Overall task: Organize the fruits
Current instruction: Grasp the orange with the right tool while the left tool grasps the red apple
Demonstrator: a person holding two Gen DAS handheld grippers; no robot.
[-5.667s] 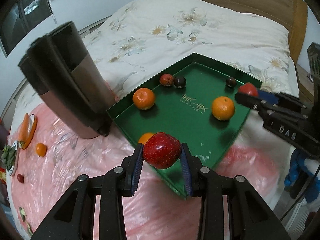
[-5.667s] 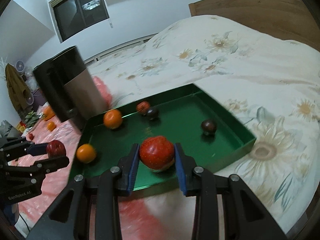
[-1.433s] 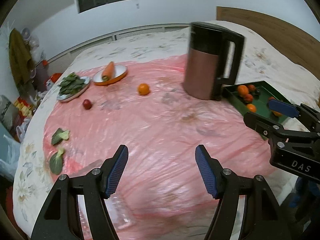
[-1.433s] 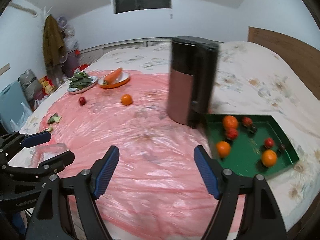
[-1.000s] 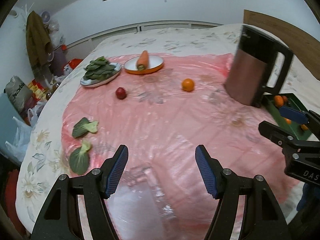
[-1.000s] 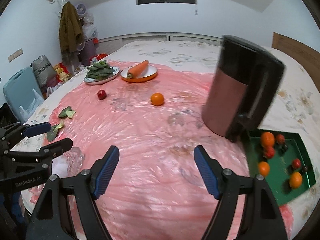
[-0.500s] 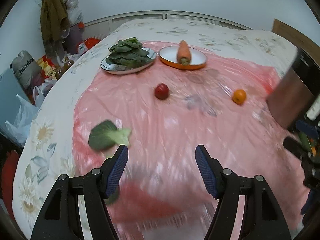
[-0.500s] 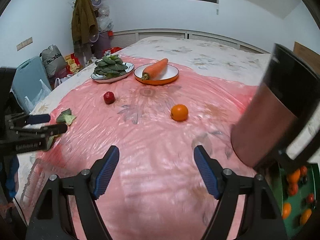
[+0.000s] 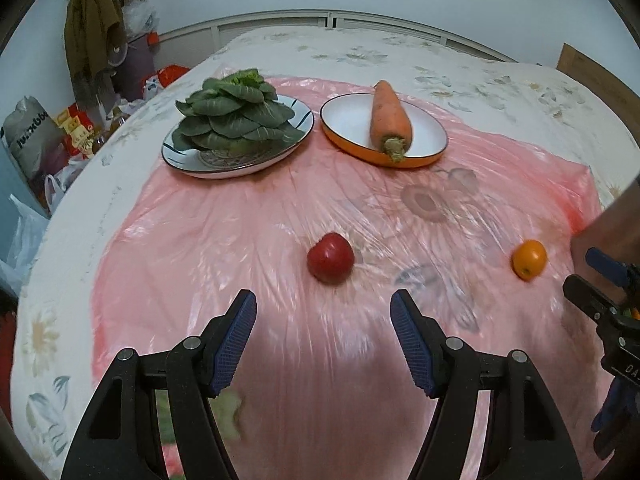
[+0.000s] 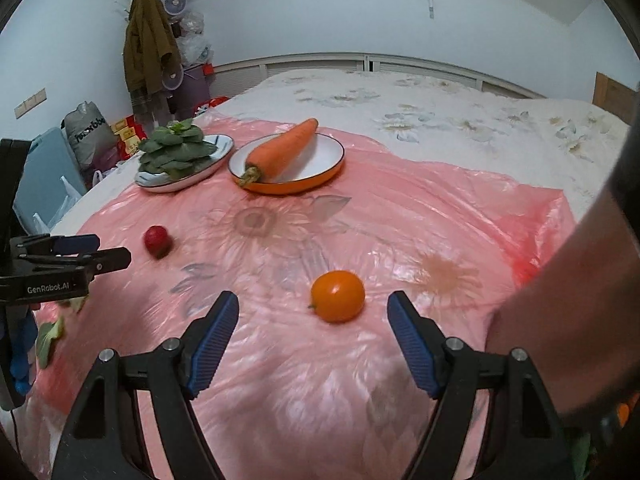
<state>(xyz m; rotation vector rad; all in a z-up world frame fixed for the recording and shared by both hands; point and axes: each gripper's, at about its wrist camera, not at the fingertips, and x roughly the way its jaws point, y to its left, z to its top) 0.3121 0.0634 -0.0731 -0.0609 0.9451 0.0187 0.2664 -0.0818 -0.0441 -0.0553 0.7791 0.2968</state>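
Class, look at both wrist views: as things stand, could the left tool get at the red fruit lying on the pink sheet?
Probably yes. The left tool is open and empty, and the red fruit lies just ahead of its fingertips on the pink sheet, with only bare sheet between them.

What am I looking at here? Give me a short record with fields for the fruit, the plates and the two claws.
surface: pink plastic sheet over a bed
red fruit: loose on the sheet, ahead of the left claw
orange fruit: loose on the sheet, ahead of the right claw
left claw: open, empty
right claw: open, empty
orange-rimmed plate: holds a carrot
dark-rimmed plate: holds leafy greens
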